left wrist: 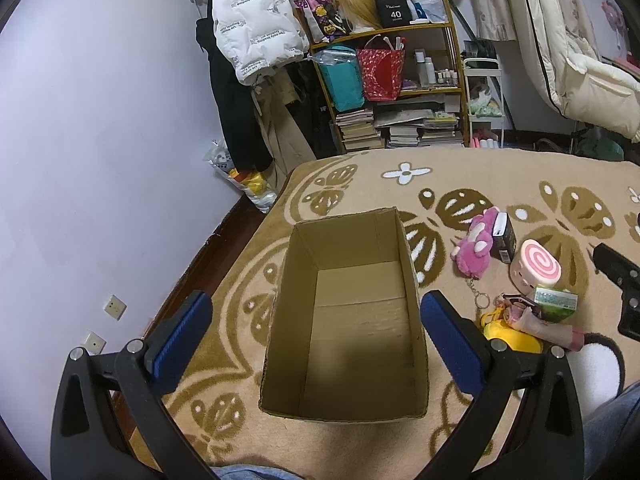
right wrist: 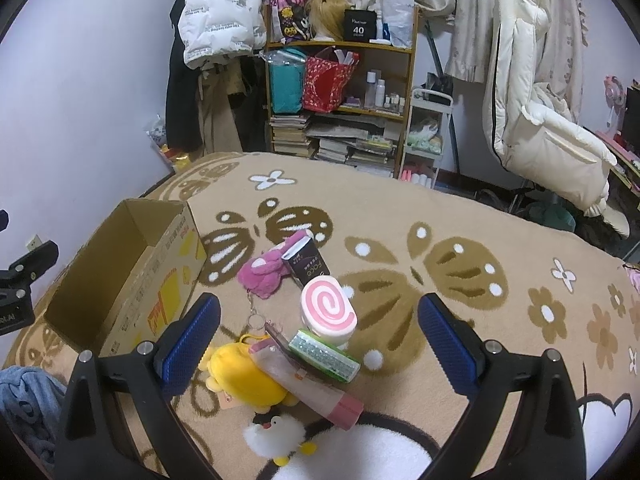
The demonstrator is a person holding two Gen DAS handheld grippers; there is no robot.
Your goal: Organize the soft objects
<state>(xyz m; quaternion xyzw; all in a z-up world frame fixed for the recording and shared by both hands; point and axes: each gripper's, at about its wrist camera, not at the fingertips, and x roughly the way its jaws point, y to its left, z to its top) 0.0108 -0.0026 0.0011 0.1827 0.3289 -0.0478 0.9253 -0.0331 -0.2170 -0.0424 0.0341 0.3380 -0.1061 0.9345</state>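
An open cardboard box (left wrist: 352,412) (right wrist: 120,280) stands empty on the patterned blanket. My left gripper (left wrist: 316,316) hangs open above it, blue pads on either side. My right gripper (right wrist: 318,320) is open over a pile: a pink plush keychain (right wrist: 266,274) (left wrist: 476,250), a pink swirl-roll squishy (right wrist: 330,310) (left wrist: 536,266), a yellow plush (right wrist: 240,378) (left wrist: 510,336), and a white fluffy duck toy (right wrist: 272,434). Among them lie a black carton (right wrist: 310,266) (left wrist: 504,236), a green box (right wrist: 326,356) (left wrist: 556,300) and a pink tube (right wrist: 308,386). Nothing is held.
The beige blanket (right wrist: 400,208) covers a bed beside a lilac wall (left wrist: 100,120). Beyond its far edge stand a cluttered wooden shelf (left wrist: 400,92) (right wrist: 340,100), hanging coats (left wrist: 248,28) and a white quilt (right wrist: 532,112). Blue denim (right wrist: 24,400) shows at the near left.
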